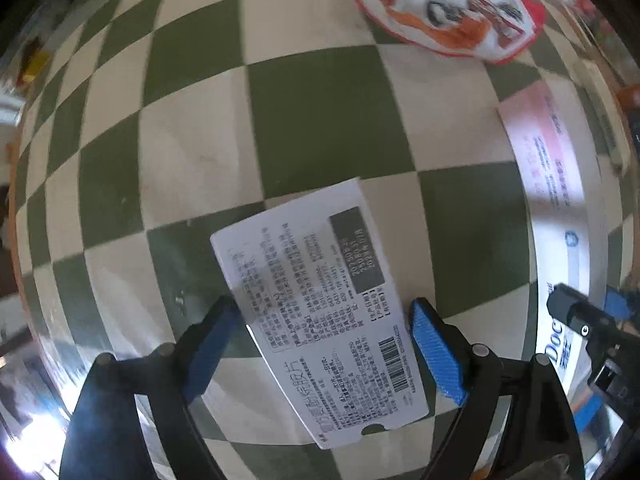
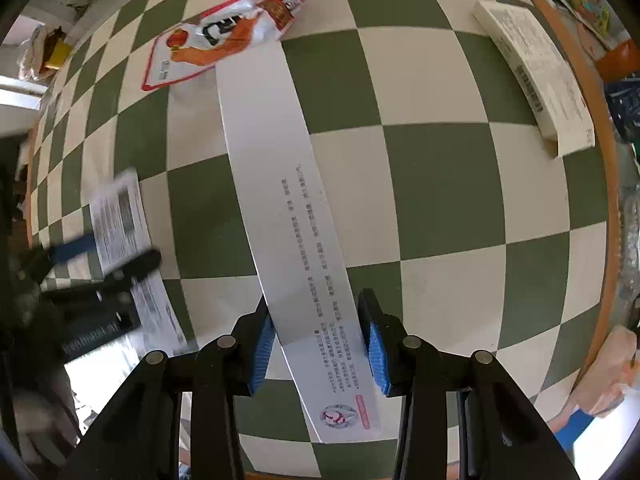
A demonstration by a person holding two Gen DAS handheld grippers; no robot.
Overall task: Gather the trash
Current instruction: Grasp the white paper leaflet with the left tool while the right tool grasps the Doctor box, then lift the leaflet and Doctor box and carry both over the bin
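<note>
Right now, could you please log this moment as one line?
left gripper: open over white carton | right gripper: shut on long box

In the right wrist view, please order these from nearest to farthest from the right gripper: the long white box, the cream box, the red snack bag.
1. long white box, between the right gripper fingers.
2. cream box, upper right near the table edge.
3. red snack bag, top left, at the long box's far end.

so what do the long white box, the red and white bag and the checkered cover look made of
Long white box: thin coated cardboard, smooth with a slight sheen; crisp straight edges, printed text.
Red and white bag: probably glossy plastic film; crinkled, catching highlights.
Checkered cover: looks like wipeable vinyl or oilcloth, lying flat; could be cloth.
</note>
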